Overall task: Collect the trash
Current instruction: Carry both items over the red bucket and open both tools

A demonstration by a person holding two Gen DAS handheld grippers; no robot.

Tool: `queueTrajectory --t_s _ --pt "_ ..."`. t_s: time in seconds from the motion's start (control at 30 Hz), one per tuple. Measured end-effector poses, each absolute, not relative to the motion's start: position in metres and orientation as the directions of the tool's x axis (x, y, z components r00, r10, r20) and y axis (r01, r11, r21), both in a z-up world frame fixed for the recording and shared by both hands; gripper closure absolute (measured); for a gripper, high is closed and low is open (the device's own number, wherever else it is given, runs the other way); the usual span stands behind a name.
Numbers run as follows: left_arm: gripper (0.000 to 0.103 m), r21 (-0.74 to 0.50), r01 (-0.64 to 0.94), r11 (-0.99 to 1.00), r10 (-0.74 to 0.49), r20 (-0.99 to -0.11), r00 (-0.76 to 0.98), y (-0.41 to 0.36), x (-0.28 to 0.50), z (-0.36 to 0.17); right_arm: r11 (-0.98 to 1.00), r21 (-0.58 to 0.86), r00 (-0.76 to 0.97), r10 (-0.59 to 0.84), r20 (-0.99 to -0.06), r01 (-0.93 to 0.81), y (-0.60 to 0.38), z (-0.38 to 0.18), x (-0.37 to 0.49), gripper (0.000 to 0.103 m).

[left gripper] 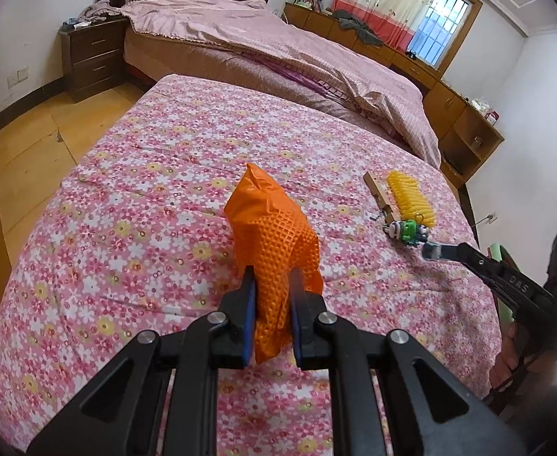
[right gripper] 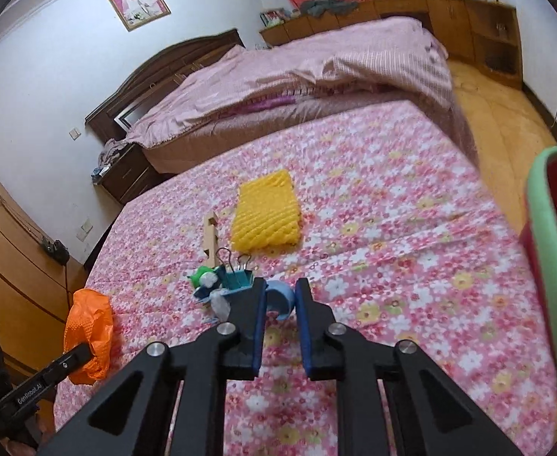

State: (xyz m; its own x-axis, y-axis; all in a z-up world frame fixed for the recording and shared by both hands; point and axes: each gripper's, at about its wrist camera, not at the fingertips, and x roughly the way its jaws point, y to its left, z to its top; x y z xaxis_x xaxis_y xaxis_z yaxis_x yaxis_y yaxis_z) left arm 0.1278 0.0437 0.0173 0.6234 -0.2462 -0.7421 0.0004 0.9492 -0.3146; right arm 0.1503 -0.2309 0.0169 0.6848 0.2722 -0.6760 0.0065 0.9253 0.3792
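Orange glove [left gripper: 274, 243] sits pinched in left tongs [left gripper: 272, 281], raised over the floral bed [left gripper: 145, 190]. Right tongs [right gripper: 281, 292] pinch a blue ring [right gripper: 278, 298] beside the binder clip [right gripper: 236, 279] and yellow foam [right gripper: 266, 216].

Orange glove [left gripper: 274, 228]: bright orange, raised diamond texture. Foam net sleeve [right gripper: 266, 211]: yellow, woven mesh pattern. Bedsheet [left gripper: 145, 197]: pink ground with white, red and yellow flowers. Binder clip [right gripper: 235, 278]: teal body, black wire handles. Toy figure [left gripper: 407, 230]: green and white. Curved piece [right gripper: 280, 298]: light blue. Bin [right gripper: 551, 266]: red with pale green rim. Quilt [left gripper: 278, 38]: dusty pink, fine check. Gripper pads [left gripper: 251, 315]: blue on black.
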Motion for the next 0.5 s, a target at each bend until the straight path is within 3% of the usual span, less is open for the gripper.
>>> queueTrajectory --t_s 0.17,0.5 --pt "0.089 -0.321 0.020 0.947 -0.259 -0.723 0.640 0.042 0.117 0.027 0.948 0.320 0.731 0.217 -0.647 0.002 -0.229 0.041 0.121 0.086" --pt "0.089 -0.317 0.104 0.943 -0.303 -0.681 0.667 0.017 0.089 0.055 0.939 0.340 0.781 0.178 -0.599 0.047 -0.246 0.072 0.070 0.086"
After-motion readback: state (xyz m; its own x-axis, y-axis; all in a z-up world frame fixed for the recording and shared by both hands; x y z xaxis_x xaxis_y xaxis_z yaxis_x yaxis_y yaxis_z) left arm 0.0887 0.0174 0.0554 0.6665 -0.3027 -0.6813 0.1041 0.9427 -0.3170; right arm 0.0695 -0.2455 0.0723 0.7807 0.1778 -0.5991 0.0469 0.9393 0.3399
